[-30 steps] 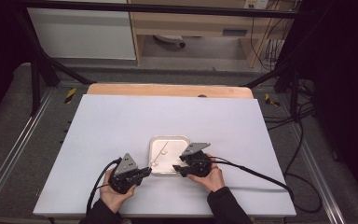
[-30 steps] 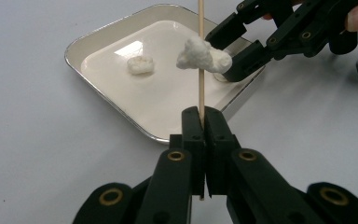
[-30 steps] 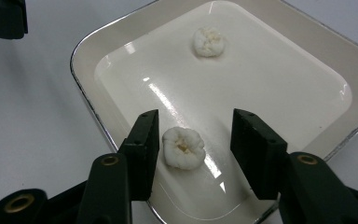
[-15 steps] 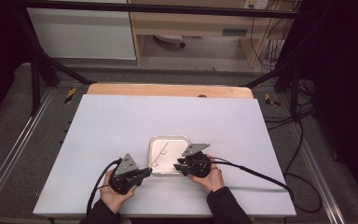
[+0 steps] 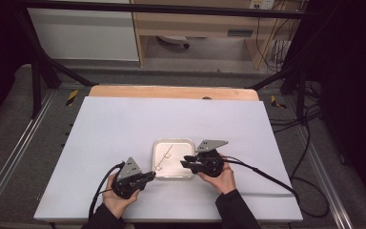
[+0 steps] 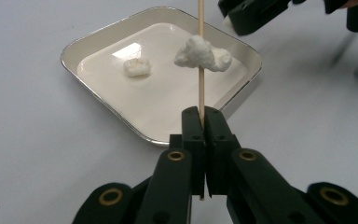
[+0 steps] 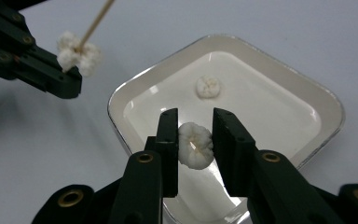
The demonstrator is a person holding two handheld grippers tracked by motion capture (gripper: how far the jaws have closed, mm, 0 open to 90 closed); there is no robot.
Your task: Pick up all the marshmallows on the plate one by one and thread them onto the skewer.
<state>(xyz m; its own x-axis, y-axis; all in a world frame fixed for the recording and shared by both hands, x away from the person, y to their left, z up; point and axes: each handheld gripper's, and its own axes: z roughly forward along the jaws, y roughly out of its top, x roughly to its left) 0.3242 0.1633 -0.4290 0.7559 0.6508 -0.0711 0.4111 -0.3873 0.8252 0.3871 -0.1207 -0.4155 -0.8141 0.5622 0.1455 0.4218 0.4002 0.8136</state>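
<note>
Left gripper (image 6: 200, 122): clamping a wooden skewer (image 6: 201, 88) threaded with marshmallows (image 6: 202, 53).
Right gripper (image 7: 195, 140): jaws closing on a marshmallow (image 7: 195, 150).
Tray (image 5: 187, 143): lying between the grippers, one loose piece (image 7: 208, 87) at twelve o'clock.

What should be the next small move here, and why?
Probably carry the popcorn piece in the right hand-held gripper, whose jaws have just been closing on it, toward the tip of the skewer. The left hand-held gripper holds that skewer clamped, with popcorn already threaded, and one more piece waits in the tray.
</note>
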